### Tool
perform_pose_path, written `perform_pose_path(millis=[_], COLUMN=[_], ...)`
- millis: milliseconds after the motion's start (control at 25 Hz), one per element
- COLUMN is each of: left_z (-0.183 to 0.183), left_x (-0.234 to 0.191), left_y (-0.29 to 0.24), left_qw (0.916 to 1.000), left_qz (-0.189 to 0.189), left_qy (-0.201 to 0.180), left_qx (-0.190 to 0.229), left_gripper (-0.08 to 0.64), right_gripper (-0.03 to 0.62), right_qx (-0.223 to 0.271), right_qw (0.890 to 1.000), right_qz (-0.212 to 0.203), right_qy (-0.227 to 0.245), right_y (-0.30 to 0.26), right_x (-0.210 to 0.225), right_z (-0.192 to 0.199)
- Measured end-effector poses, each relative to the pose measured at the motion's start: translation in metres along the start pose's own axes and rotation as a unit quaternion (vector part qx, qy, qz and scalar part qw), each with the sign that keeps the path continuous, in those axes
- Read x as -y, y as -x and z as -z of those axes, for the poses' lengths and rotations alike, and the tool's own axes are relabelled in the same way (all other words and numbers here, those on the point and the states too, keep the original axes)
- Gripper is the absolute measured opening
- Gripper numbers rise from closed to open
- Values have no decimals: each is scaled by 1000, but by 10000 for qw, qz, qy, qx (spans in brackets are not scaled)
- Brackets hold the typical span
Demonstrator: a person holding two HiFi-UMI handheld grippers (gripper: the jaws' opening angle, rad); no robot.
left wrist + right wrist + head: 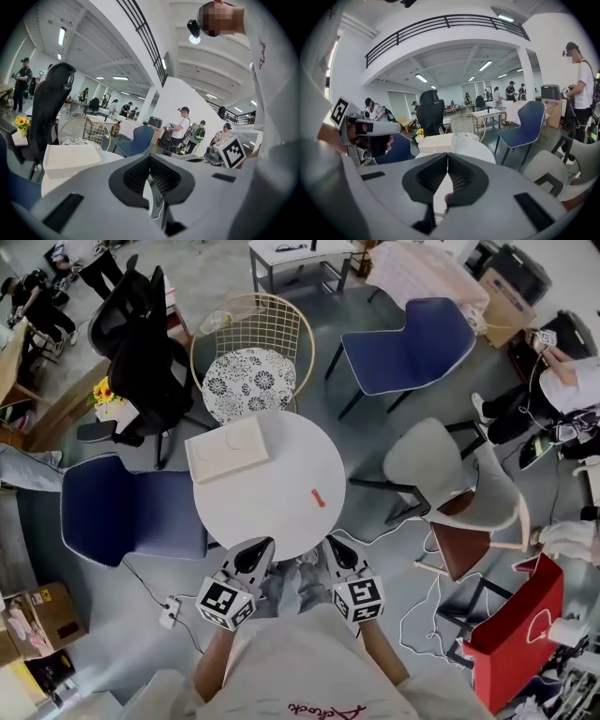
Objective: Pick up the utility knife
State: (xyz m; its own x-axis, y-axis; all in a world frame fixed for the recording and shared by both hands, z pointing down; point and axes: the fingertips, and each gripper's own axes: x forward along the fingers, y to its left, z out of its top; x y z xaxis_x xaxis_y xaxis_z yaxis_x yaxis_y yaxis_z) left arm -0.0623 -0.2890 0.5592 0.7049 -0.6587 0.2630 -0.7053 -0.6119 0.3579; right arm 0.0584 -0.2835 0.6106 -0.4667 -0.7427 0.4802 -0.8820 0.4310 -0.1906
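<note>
The utility knife (318, 497) is small and red-orange and lies on the right part of the round white table (281, 512). Both grippers hover at the table's near edge, well short of the knife. My left gripper (263, 544) sits left of centre, and its jaws meet at the tips (150, 157) with nothing between them. My right gripper (334, 543) is the closer one, just below and right of the knife, and it is shut and empty (447, 155). A reddish bit shows through the slit under its tips.
A flat white box (228, 448) lies on the table's far left. Chairs ring the table: a blue one (131, 507) at left, a wire one (251, 352) behind, a blue one (408, 343) at back right, a grey one (450, 470) at right. People stand around the room.
</note>
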Motion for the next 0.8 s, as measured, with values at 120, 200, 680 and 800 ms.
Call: perform_pose_path(millis=[120,200,680,800], left_z=[13,17,32,29], left_x=[-2,-5,-19,-20], left_y=[-1,-3,-10,-11], left_qw=[9999,9998,9987,9987], left_qz=[-15,-21,-110,-98], left_qy=[110,149,380,388], left_qx=[-105,-136,-332,-307], left_gripper=[14,14,14,12], right_gripper=[17,17,115,115], right_qx=[-207,-349,-1053,-1190], right_qw=[9997,9992,9942,9928], right_qz=[-29,-42,-78,-59], right_qy=[-134,-171,-209,-160], right_y=[1,-1,-19,-25], right_x=[2,4,15,19], right_z=[21,34,86,93])
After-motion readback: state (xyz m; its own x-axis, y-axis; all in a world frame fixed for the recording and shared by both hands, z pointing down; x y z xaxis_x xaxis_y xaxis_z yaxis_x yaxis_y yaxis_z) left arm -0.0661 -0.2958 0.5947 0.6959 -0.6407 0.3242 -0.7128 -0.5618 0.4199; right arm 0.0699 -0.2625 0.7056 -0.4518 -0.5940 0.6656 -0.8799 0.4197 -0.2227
